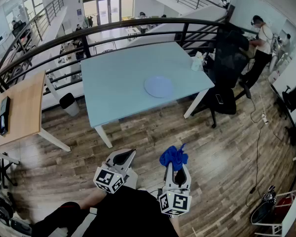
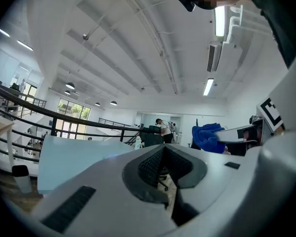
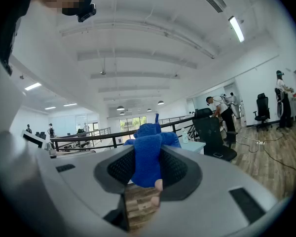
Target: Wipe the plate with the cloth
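head view: plate (image 1: 159, 87) lies on the table (image 1: 113, 78), well apart from our left tool (image 1: 122, 157) and right tool (image 1: 176, 168) over the wood floor (image 1: 227, 147).
left gripper view: we see the jaws closed together, nothing between them.
right gripper view: we see the jaws clamped on the blue cloth (image 3: 148, 154).

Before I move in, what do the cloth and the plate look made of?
Cloth: soft blue microfibre or terry, going by its fuzzy, bunched pile. Plate: smooth, pale blue, faintly glossy, perhaps ceramic or plastic; it is too far away to tell which.
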